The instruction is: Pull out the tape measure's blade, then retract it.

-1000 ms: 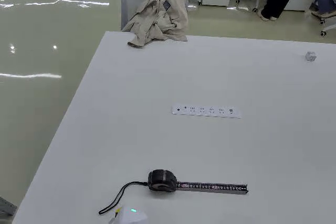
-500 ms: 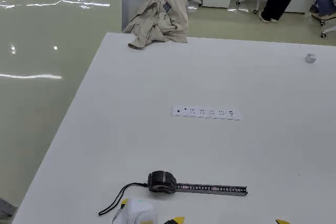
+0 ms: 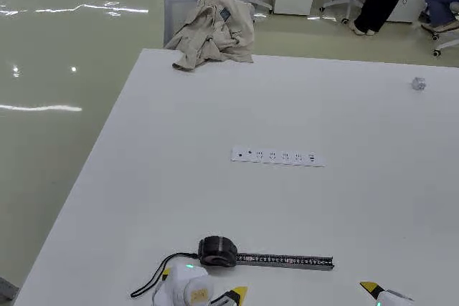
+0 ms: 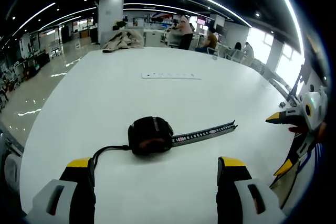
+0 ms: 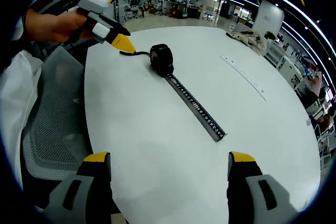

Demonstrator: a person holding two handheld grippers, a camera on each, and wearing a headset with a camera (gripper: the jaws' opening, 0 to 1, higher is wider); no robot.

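A black tape measure (image 3: 218, 251) lies near the table's front edge, with its blade (image 3: 285, 259) pulled out to the right and flat on the table. A black wrist strap (image 3: 154, 279) trails from its left side. My left gripper (image 4: 155, 169) is open just short of the case (image 4: 150, 135), nothing between its yellow-tipped fingers. In the head view the left gripper (image 3: 202, 293) sits at the bottom edge below the case. My right gripper (image 5: 169, 163) is open too, a little short of the blade's end (image 5: 218, 131); it enters the head view at the bottom right (image 3: 384, 294).
A white power strip (image 3: 277, 156) lies flat mid-table. A beige jacket (image 3: 213, 28) hangs over a chair at the far edge. A small crumpled object (image 3: 418, 84) sits far right. The table's left edge (image 3: 93, 161) drops to a glossy floor. People sit at the back.
Both grippers have risen into the head view from the bottom edge, toward the tape measure. The tape measure and blade have not moved; the camera has tilted a little.
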